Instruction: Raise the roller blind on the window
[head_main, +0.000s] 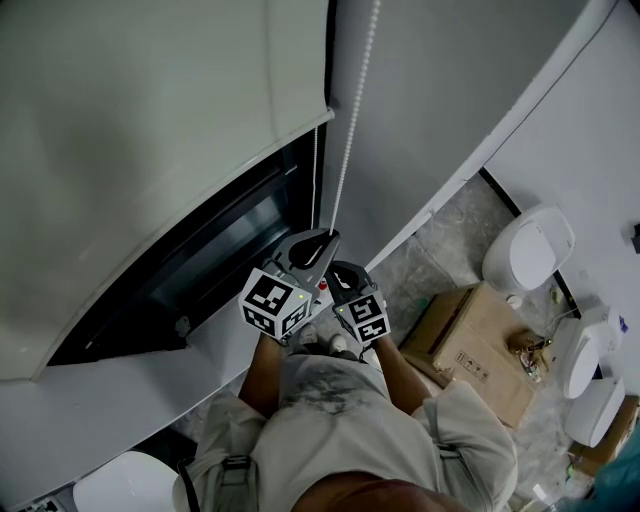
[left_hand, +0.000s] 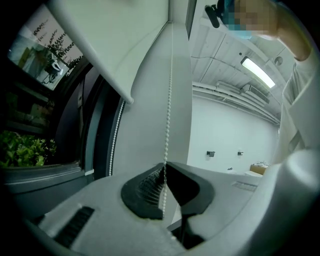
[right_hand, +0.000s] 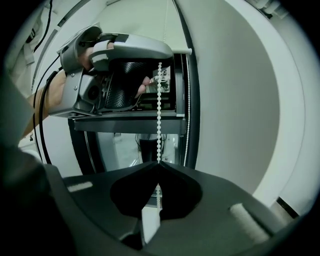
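Note:
The white roller blind hangs over the upper window, its bottom bar above the dark glass. A white bead chain runs straight down beside it. My left gripper is shut on the chain, which is pinched between its black pads. Just below it, my right gripper is also shut on the same chain, with its tips meeting at the strand. In the right gripper view the left gripper sits directly above. A second chain strand hangs slack by the frame.
The dark window frame lies below the blind, and a white wall panel stands to the right. On the floor at right are a cardboard box and white ceramic fixtures. Green plants show outside.

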